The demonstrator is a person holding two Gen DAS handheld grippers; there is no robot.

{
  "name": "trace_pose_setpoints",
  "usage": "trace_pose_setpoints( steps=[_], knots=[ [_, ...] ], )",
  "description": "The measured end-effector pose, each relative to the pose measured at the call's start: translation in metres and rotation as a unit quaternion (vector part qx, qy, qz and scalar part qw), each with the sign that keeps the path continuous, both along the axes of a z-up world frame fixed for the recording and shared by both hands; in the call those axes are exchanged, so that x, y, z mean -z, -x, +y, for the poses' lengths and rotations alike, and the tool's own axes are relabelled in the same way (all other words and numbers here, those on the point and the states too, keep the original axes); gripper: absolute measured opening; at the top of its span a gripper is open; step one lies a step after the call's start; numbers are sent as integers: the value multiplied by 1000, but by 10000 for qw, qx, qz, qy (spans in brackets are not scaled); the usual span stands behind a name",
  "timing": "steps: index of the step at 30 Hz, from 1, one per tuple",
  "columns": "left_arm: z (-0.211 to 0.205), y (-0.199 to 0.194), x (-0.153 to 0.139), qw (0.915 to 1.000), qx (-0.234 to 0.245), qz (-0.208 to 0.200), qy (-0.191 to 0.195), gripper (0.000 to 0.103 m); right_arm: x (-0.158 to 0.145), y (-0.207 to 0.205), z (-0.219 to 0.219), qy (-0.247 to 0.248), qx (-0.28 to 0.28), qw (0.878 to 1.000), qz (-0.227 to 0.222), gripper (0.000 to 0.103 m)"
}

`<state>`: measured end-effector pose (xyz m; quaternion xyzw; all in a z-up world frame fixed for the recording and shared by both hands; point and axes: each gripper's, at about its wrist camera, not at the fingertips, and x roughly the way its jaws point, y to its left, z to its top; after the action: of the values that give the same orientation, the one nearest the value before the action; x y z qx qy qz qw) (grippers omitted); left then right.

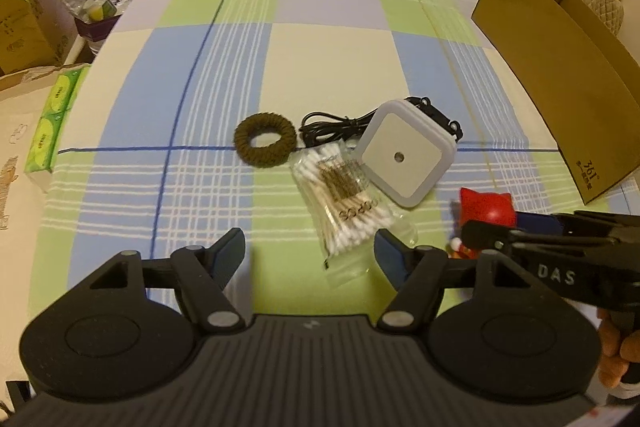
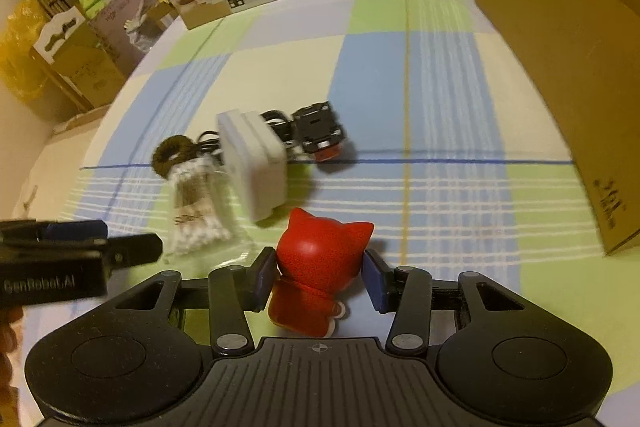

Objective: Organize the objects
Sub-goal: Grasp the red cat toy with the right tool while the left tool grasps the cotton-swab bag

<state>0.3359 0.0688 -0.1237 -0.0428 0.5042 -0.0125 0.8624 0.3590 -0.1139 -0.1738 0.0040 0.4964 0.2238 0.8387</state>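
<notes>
Right wrist: my right gripper (image 2: 320,277) brackets the red cat figurine (image 2: 316,263), contact uncertain.
Left gripper (image 1: 310,253) open, idle; cardboard box (image 2: 560,39) at 2 o'clock, likely destination.

red figure (image 1: 486,207) half hidden by right gripper (image 1: 472,233) | carton (image 2: 560,47) blurred, cut off

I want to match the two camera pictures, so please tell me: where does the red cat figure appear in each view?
Left wrist view: the red cat figure is at the lower right, partly hidden behind the right gripper.
Right wrist view: the same figure stands low in the centre, between the right gripper's fingers.
Shared landmark: the white square night light, just beyond the figure in both views.
</notes>
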Motion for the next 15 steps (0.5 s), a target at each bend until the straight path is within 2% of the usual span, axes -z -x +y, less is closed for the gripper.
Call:
trace_pose_setpoints(
  steps=[8, 15],
  knots=[
    [-15, -26, 11, 9999, 119, 24, -29, 67, -2, -11, -25, 107, 217, 9997, -48, 43],
    [-21, -47, 25, 9999, 87, 75, -92, 67, -2, -13, -30, 94, 209, 9997, -99, 43]
  ],
)
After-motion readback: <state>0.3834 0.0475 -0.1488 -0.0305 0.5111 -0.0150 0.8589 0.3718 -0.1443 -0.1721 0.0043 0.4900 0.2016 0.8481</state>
